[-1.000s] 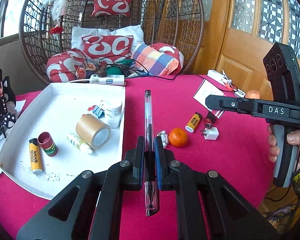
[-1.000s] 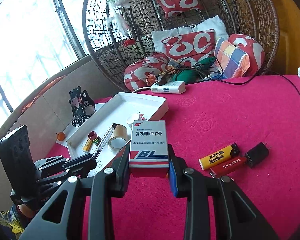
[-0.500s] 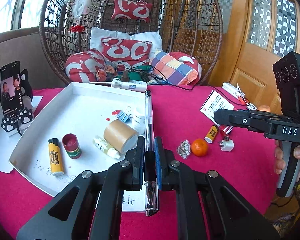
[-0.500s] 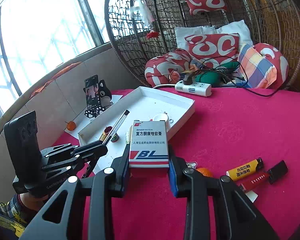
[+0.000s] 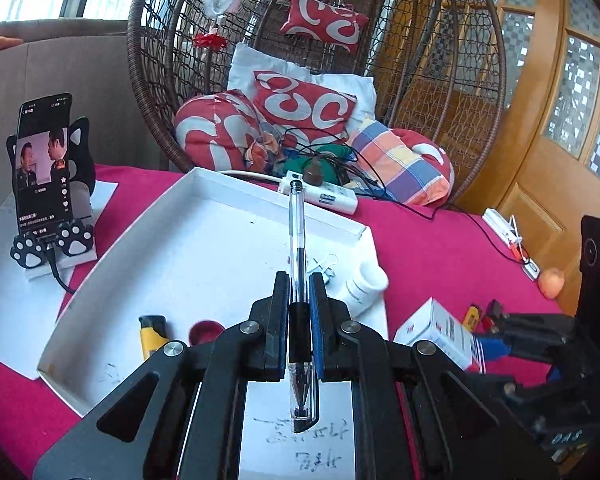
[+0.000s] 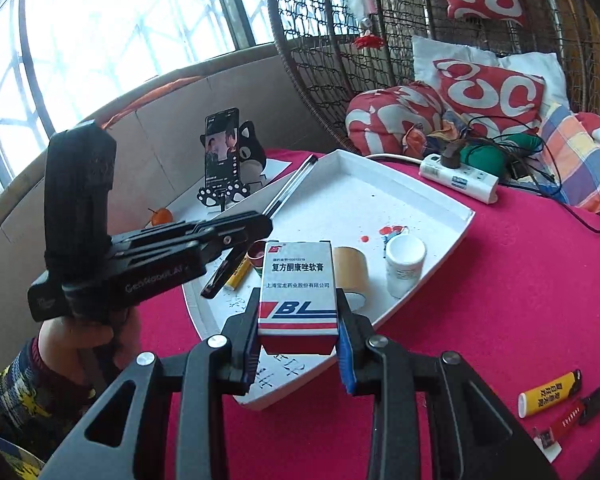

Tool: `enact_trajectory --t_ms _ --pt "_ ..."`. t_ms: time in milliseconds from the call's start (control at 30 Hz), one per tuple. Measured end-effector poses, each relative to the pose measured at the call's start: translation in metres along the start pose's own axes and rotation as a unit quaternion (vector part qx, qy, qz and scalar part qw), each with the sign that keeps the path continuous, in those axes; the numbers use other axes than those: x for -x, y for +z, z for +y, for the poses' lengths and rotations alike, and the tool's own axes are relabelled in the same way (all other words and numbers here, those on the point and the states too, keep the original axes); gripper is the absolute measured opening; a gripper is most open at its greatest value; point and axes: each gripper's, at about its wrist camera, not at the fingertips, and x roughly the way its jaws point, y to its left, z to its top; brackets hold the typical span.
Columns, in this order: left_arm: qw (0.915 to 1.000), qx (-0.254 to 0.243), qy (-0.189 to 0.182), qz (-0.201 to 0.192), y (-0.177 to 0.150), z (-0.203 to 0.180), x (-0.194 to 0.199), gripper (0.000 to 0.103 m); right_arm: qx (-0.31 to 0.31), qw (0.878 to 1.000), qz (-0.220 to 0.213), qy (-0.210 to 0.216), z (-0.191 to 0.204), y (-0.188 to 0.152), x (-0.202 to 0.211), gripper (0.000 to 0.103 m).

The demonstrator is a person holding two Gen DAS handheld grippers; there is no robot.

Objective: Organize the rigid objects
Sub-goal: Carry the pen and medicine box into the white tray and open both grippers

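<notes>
My left gripper (image 5: 299, 292) is shut on a clear pen (image 5: 296, 232) that points forward over the white tray (image 5: 204, 248). My right gripper (image 6: 298, 304) is shut on a white medicine box (image 6: 298, 284) with red and blue print, held above the tray's near corner (image 6: 440, 280). The box also shows in the left wrist view (image 5: 440, 330) at the right. In the tray lie a yellow lighter (image 5: 152, 330), a red cap (image 5: 206, 330), a white bottle (image 6: 405, 262) and a brown tape roll (image 6: 352, 274).
A phone on a cat stand (image 5: 46, 184) stands left of the tray. A power strip (image 6: 458, 178) with cables lies behind it. A yellow lighter (image 6: 548, 394), a red stick (image 6: 566, 420) and a black item lie on the red cloth at right. A wicker chair with cushions (image 5: 300, 112) is behind.
Both grippers have moved left toward the tray, still holding the pen and the box. The left gripper now sits over the tray, and the box has come close beside it.
</notes>
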Motion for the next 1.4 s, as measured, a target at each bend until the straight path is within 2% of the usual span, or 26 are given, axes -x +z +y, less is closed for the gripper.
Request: enact_trajectory --t_ms 267,533,567,633,667,700,733,767,800,867,933,967,1100,1300,1400 --pt "0.9979 0.004 0.061 0.020 0.023 0.023 -0.041 0.009 0.029 0.999 0.029 -0.010 0.014 0.006 -0.040 0.031" --pt "0.9959 -0.004 0.083 0.036 0.022 0.021 -0.057 0.010 0.054 0.997 0.034 -0.053 0.024 0.004 -0.067 0.033" --pt "0.9958 -0.003 0.085 0.036 0.022 0.022 -0.057 0.016 0.056 0.996 0.033 -0.059 0.024 0.003 -0.068 0.033" --pt "0.9955 0.007 0.090 0.031 0.021 0.024 -0.054 0.041 0.057 0.996 0.034 -0.066 0.023 0.002 -0.070 0.036" --pt "0.9952 0.012 0.094 0.024 0.021 0.025 -0.051 0.066 0.059 0.995 0.033 -0.073 0.023 0.001 -0.069 0.043" --pt "0.9948 0.016 0.099 0.016 0.022 0.025 -0.047 0.086 0.060 0.995 0.030 -0.079 0.022 0.000 -0.066 0.056" --pt "0.9946 0.017 0.102 0.008 0.021 0.024 -0.043 0.089 0.059 0.995 0.025 -0.082 0.021 0.000 -0.064 0.063" --pt "0.9941 0.018 0.107 -0.002 0.021 0.024 -0.039 0.089 0.054 0.995 0.018 -0.084 0.020 -0.001 -0.059 0.076" --pt "0.9935 0.017 0.112 -0.009 0.020 0.022 -0.034 0.092 0.049 0.995 0.012 -0.085 0.019 -0.001 -0.055 0.082" --pt "0.9920 0.012 0.124 -0.021 0.017 0.018 -0.027 0.103 0.043 0.996 0.001 -0.083 0.018 -0.002 -0.046 0.083" --pt "0.9902 0.006 0.137 -0.027 0.014 0.013 -0.020 0.103 0.039 0.996 0.001 -0.085 0.016 -0.002 -0.042 0.094" --pt "0.9897 0.005 0.140 -0.029 0.012 0.010 -0.017 0.103 0.035 0.995 0.001 -0.089 0.014 -0.004 -0.039 0.103" --pt "0.9887 0.006 0.145 -0.035 0.005 -0.001 -0.005 0.103 0.006 0.996 -0.011 -0.092 0.003 -0.009 -0.025 0.103" --pt "0.9919 0.004 0.121 -0.040 -0.003 -0.023 0.015 0.103 -0.025 0.995 -0.035 -0.094 -0.011 -0.016 0.004 0.103" --pt "0.9917 -0.012 0.120 -0.043 -0.005 -0.035 0.020 0.103 -0.039 0.993 -0.047 -0.098 -0.018 -0.019 0.017 0.103"
